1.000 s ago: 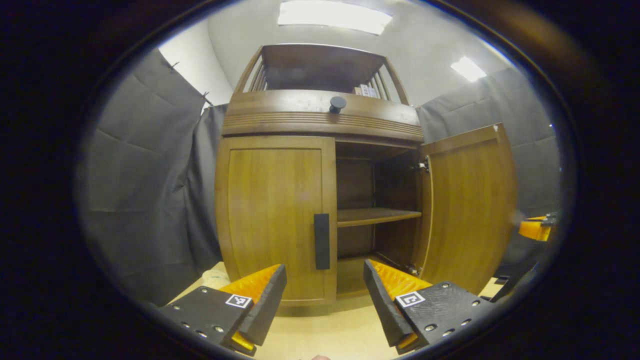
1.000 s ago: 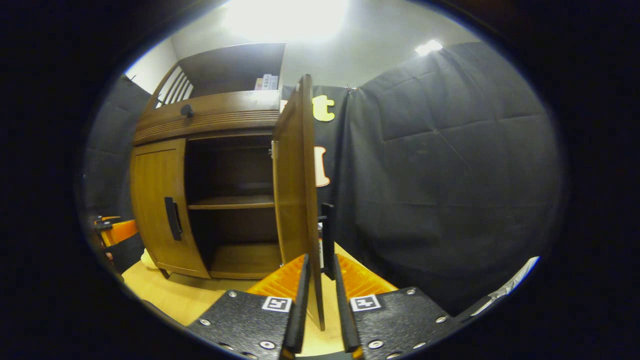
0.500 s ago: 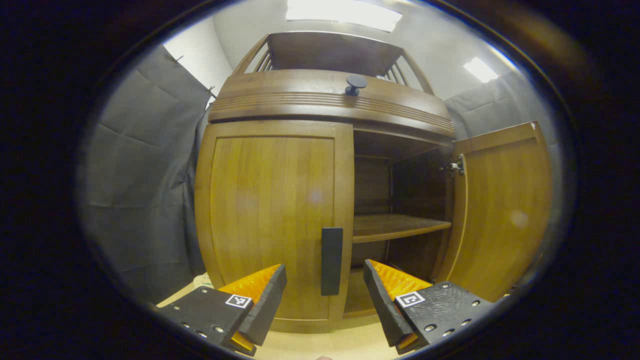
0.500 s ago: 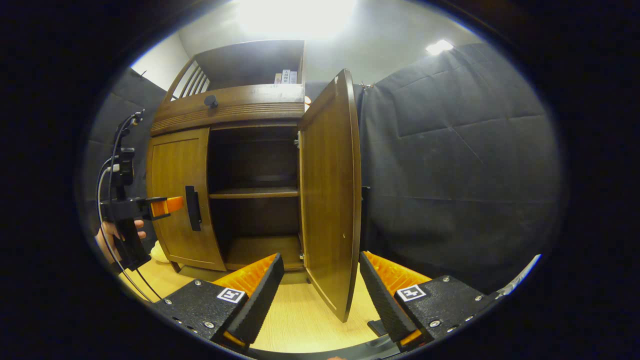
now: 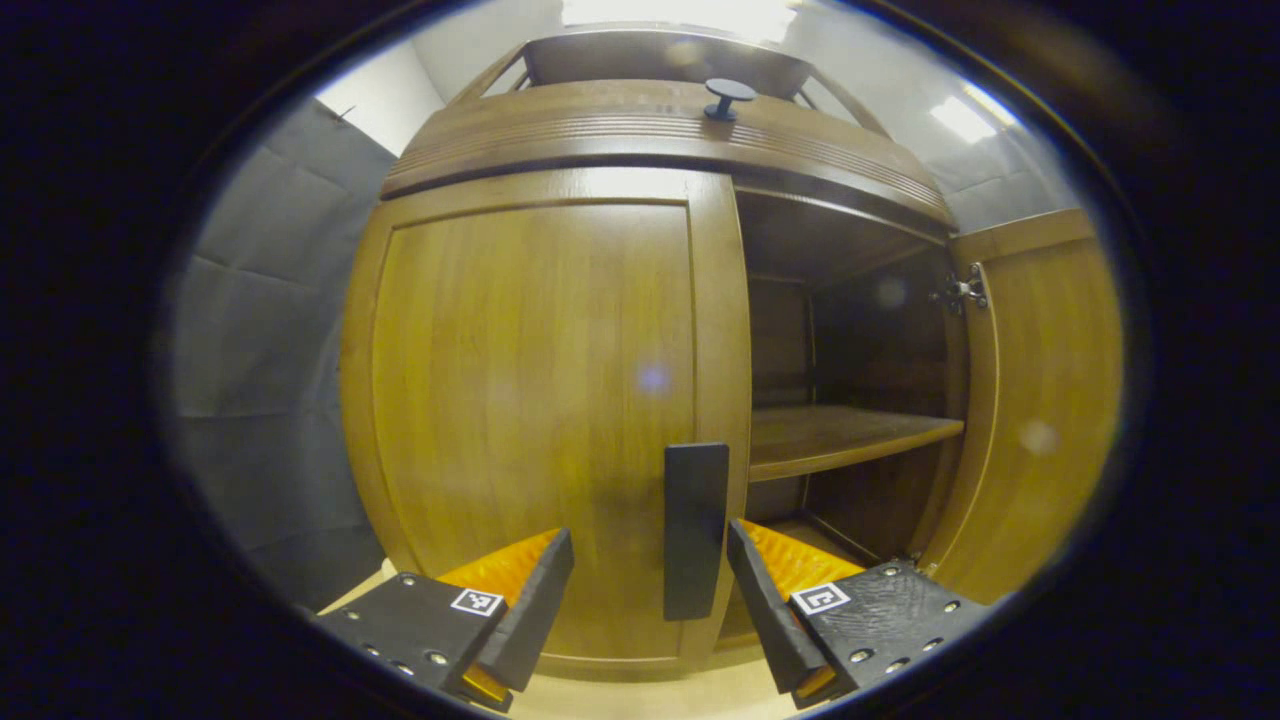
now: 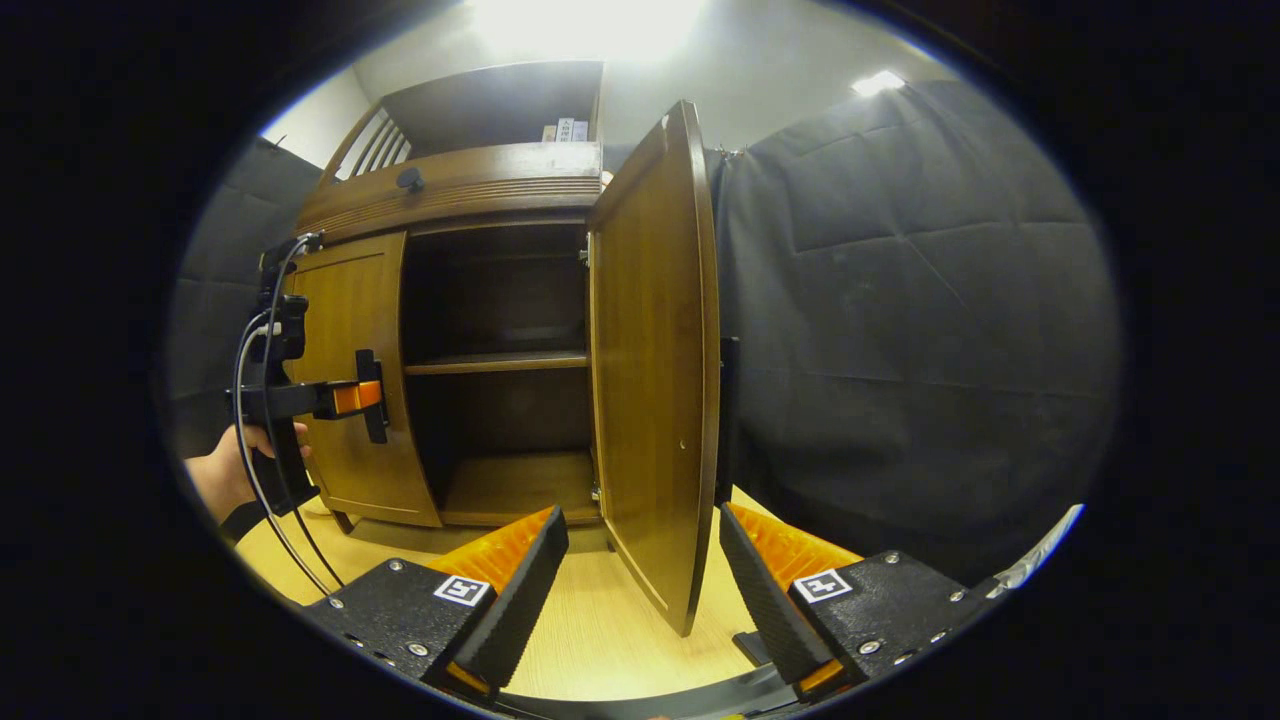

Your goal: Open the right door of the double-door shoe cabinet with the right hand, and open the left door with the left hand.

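While the right half of the job looks done, the left half is only starting:

Step in hand: left gripper point(image 5: 650, 590) lines up on the left door's handle point(image 5: 695, 530), fingers spread wide either side of it, nothing pinched yet.
Left door: left door point(image 5: 540, 400) sits flush and closed in the shoe cabinet point(image 6: 450, 195); in the right gripper view the left gripper point(image 6: 368, 396) is right at the handle point(image 6: 372, 395), held by a person's hand point(image 6: 225, 478).
Right door: right door point(image 6: 655, 360) stands swung well out, edge toward the right gripper's camera, interior exposed.
Right gripper: right gripper point(image 6: 643, 575) has its fingers wide apart, gripping nothing, with the open door's lower edge between them and farther off.
Next move, my call: ease forward until the handle sits between the pads, close on it, then pull along the hinge arc toward the cabinet's left side.
Materials: warm brown wood with visible grain and a smooth, slightly glossy finish; ribbed moulding band across the top.
Shapes: handle is a flat, dark, matte upright bar; a round dark knob point(image 5: 728, 97) sits above on the band.
Inside: a plain wooden shelf point(image 5: 840, 440), bare, with a metal hinge point(image 5: 960, 292) on the right door.
Floor: pale wood-look surface point(image 6: 590, 640).
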The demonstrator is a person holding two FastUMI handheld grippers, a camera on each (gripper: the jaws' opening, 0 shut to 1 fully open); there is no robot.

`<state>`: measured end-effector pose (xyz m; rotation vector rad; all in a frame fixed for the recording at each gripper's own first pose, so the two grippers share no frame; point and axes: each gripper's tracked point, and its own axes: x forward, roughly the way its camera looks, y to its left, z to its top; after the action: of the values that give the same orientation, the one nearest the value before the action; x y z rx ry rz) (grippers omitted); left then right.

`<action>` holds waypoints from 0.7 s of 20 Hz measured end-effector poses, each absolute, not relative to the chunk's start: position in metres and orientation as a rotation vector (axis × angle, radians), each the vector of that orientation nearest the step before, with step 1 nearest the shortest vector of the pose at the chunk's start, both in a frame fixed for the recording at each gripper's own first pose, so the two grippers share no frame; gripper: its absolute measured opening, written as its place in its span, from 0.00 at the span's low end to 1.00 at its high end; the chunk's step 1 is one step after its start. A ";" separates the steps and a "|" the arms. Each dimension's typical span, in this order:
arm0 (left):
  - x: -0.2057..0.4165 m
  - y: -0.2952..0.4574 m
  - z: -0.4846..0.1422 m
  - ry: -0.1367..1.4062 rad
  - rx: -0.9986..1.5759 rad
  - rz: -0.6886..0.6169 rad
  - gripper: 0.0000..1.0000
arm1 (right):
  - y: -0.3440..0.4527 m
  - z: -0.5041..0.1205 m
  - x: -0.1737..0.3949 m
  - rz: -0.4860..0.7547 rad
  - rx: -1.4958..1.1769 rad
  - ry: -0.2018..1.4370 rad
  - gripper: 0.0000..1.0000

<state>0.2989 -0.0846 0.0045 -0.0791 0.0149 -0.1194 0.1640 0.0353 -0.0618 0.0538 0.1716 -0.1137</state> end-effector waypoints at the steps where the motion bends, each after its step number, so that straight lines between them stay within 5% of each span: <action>1: 0.303 -0.085 0.003 0.017 -0.082 -0.120 0.88 | 0.035 -0.063 0.164 -0.110 0.052 0.179 0.94; 5: 0.313 -0.094 0.001 0.031 -0.071 -0.128 0.94 | 0.039 -0.068 0.166 -0.094 0.048 0.197 0.94; 6: 0.320 -0.098 0.000 0.027 -0.070 -0.132 0.87 | 0.043 -0.068 0.165 -0.072 0.051 0.200 0.94; 8: 0.318 -0.103 -0.003 0.031 -0.072 -0.141 0.35 | 0.049 -0.071 0.170 -0.043 0.042 0.201 0.94; 11: 0.318 -0.110 -0.008 0.041 -0.097 -0.160 0.40 | 0.055 -0.073 0.172 -0.024 0.024 0.207 0.94; 14: 0.317 -0.110 -0.007 0.053 -0.090 -0.167 0.26 | 0.060 -0.071 0.173 -0.010 0.030 0.201 0.96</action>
<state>0.3167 -0.1101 -0.0069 -0.0900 0.0532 -0.1671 0.1734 0.0596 -0.0710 0.0297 0.2007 -0.0096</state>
